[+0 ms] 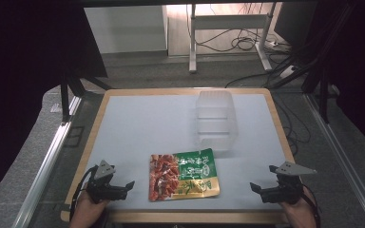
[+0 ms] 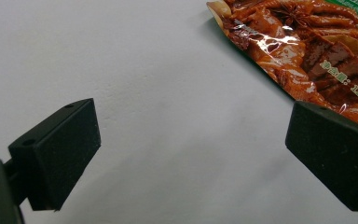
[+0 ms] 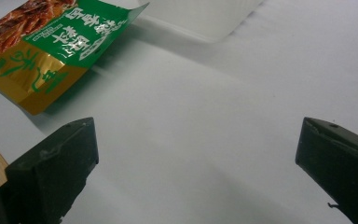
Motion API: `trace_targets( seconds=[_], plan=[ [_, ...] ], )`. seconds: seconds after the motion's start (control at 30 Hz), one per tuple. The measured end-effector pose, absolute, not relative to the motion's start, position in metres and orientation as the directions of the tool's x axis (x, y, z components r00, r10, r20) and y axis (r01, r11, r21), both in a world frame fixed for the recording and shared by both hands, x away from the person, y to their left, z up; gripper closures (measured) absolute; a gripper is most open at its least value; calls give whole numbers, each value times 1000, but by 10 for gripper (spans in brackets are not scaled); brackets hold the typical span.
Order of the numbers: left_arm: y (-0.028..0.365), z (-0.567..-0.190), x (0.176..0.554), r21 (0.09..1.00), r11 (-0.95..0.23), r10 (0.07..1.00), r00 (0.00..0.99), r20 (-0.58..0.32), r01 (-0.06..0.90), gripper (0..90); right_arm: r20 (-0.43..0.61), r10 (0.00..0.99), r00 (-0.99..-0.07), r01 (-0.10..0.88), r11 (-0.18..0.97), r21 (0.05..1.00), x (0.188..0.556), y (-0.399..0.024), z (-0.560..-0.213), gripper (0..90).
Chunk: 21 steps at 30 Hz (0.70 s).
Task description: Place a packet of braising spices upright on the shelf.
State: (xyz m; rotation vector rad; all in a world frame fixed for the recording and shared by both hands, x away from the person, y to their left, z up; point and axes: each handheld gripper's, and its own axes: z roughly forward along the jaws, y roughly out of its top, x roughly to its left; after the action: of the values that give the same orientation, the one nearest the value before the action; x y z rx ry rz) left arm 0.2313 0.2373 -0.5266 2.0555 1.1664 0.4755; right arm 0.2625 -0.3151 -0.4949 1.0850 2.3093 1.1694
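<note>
Both hands rest low at the near edge, left tool (image 1: pixel 119 189) and right tool (image 1: pixel 264 189) gaping, flanking the snack packet (image 1: pixel 183 175)

My left claw (image 1: pixel 126 186) and right claw (image 1: pixel 256 187) are matte black, with blocky rectangular jaws, a grey three-cornered plate on top, and black cables behind.

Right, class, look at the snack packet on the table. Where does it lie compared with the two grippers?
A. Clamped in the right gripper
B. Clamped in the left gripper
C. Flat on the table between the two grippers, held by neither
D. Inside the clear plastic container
C: the snack packet lies flat on the table, with the left gripper and the right gripper open on either side, and the clear container stands behind it.
</note>
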Motion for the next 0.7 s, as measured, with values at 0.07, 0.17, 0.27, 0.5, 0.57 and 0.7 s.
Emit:
trace_targets(
  seconds=[0.07, 0.17, 0.27, 0.5, 0.57, 0.7],
  plan=[
    [237, -527, 231, 735, -335, 852, 523, -30, 589, 32, 38, 752, -658, 478, 378, 793, 263, -313, -495, 0],
    [237, -527, 232, 735, -336, 852, 523, -30, 589, 32, 38, 748, -663, 475, 380, 794, 263, -311, -495, 0],
    [237, -527, 232, 734, -336, 852, 523, -30, 590, 32, 35, 745, -666, 469, 382, 796, 263, -309, -495, 0],
    [237, -527, 232, 733, -336, 852, 523, -31, 591, 33, 54, 743, -667, 480, 373, 794, 265, -307, -497, 0],
    [237, -527, 232, 733, -337, 852, 523, -31, 591, 34, 64, 739, -670, 480, 366, 797, 266, -304, -496, 0],
    [237, -527, 232, 733, -339, 852, 523, -28, 590, 34, 82, 733, -675, 492, 365, 790, 268, -302, -499, 0]
  ],
)
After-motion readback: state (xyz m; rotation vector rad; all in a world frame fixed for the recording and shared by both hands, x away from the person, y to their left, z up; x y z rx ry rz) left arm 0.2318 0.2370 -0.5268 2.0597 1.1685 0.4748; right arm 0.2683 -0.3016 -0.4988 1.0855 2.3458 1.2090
